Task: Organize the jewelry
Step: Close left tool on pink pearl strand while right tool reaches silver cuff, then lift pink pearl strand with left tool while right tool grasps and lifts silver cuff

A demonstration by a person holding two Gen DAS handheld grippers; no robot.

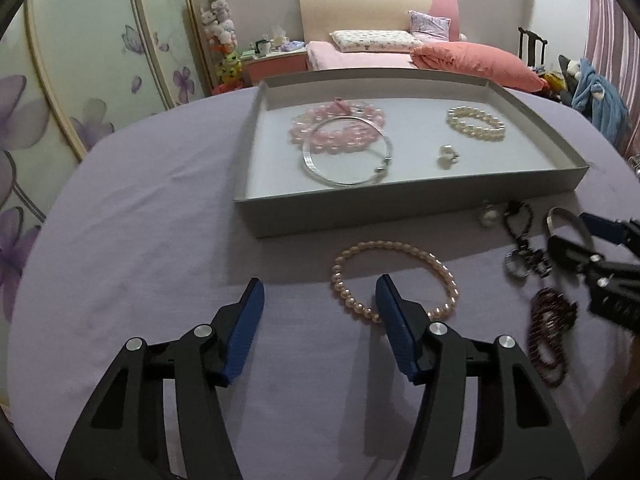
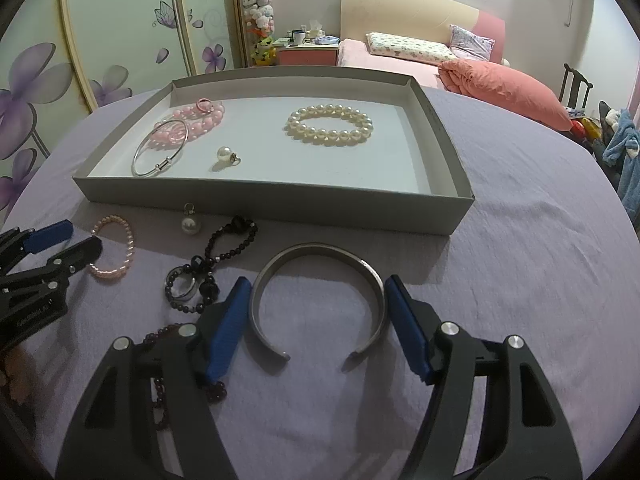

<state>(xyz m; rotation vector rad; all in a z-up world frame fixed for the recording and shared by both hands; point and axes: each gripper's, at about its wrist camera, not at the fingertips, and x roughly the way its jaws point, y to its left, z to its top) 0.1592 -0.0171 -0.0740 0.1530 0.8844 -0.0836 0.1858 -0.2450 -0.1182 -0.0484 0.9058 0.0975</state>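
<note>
A grey tray [image 1: 400, 208] [image 2: 256, 205] on the purple cloth holds a pink bead bracelet [image 1: 340, 124], a silver bangle [image 1: 347, 181], a white pearl bracelet [image 2: 329, 126] and a pearl earring [image 2: 224, 154]. My left gripper [image 1: 320, 290] is open; its right finger overlaps a pink pearl bracelet [image 1: 400, 247] lying before the tray. My right gripper [image 2: 318, 286] is open, its fingers on either side of a silver cuff [image 2: 320, 250] flat on the cloth, not closed on it.
On the cloth lie a loose pearl earring [image 2: 190, 224], a black bead bracelet with a ring [image 2: 208, 264] and a dark red bead bracelet [image 1: 550, 332]. A bed with an orange duvet [image 2: 504, 88] stands behind the table.
</note>
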